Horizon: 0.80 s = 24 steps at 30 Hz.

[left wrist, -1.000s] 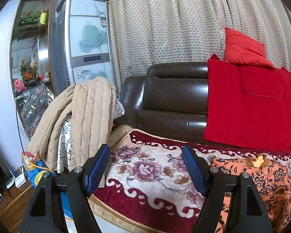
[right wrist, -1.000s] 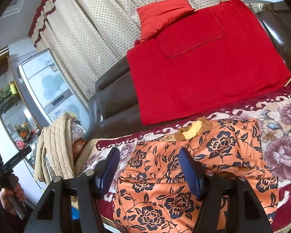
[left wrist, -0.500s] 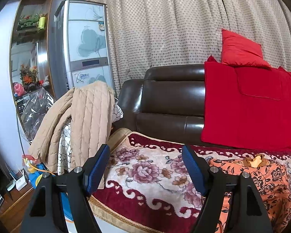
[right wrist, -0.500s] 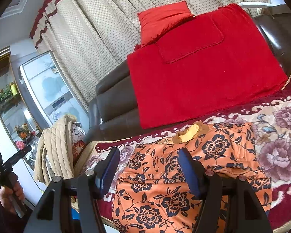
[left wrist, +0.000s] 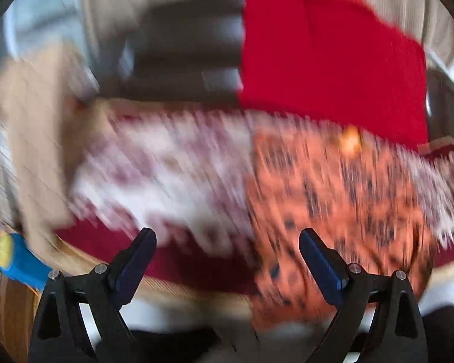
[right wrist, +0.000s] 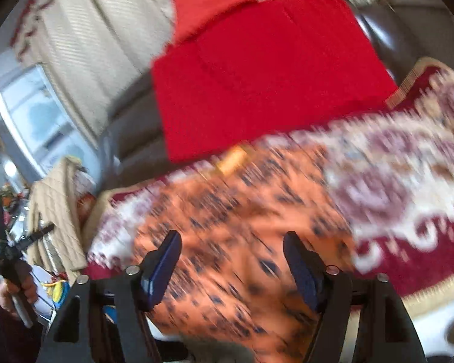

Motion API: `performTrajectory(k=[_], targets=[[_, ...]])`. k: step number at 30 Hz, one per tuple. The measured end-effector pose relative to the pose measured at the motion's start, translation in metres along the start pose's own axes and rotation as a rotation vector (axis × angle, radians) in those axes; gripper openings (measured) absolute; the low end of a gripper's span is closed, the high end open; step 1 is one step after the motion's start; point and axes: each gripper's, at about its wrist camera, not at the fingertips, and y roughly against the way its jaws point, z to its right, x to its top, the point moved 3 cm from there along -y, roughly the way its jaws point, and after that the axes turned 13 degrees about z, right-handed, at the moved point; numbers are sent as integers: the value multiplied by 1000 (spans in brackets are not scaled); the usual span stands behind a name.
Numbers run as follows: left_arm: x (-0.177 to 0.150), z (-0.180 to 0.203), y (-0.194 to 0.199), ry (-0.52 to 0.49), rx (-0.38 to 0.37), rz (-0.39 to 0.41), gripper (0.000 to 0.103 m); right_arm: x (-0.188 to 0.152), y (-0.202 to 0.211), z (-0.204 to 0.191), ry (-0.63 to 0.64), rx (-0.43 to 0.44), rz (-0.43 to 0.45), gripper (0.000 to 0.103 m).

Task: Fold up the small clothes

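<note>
An orange garment with a dark flower print (left wrist: 333,193) lies flat on the floral blanket (left wrist: 172,166) over the sofa seat; both views are motion-blurred. It also shows in the right wrist view (right wrist: 242,227). My left gripper (left wrist: 227,242) is open and empty, above the blanket at the garment's left edge. My right gripper (right wrist: 231,243) is open and empty, above the garment's near part. The other hand-held gripper (right wrist: 12,254) shows at the far left of the right wrist view.
A red throw (left wrist: 327,60) and red cushion (right wrist: 212,3) cover the brown sofa back (left wrist: 184,48). A beige quilted jacket (left wrist: 30,139) hangs over the left armrest. A blue item (left wrist: 18,260) lies low at the left. Curtains (right wrist: 100,30) hang behind.
Both grippers have swung quickly down and toward the sofa seat, so the garment now fills more of each view. Both stay open and empty.
</note>
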Motion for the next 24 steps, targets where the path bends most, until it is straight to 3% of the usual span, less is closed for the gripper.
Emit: performTrajectory(k=[3, 6, 9, 10, 11, 15, 17, 18, 21, 24], targets=[[-51, 2, -46, 49, -52, -166, 95, -24, 7, 39, -87, -77, -57, 78], [-84, 0, -69, 68, -62, -206, 94, -52, 10, 75, -158, -166, -124, 78], [-111, 5, -85, 100, -152, -248, 61, -83, 6, 95, -227, -197, -216, 78], [-121, 7, -90, 116, -179, -275, 44, -93, 2, 98, -252, -190, -240, 78], [-128, 9, -93, 128, -194, -289, 36, -103, -3, 100, -279, -176, -265, 78], [-150, 18, -100, 110, -201, -304, 38, -137, -39, 96, -309, -155, -353, 78], [-156, 19, -106, 109, -164, -324, 70, -150, -53, 89, -302, -140, -398, 77], [-158, 18, -109, 124, -161, -316, 72, -154, -57, 85, -281, -136, -421, 75], [-161, 22, -118, 123, -181, -308, 70, -157, -60, 74, -157, -166, -452, 31], [-164, 29, -116, 90, -183, -295, 41, -148, -47, 68, -149, -132, -439, 16]])
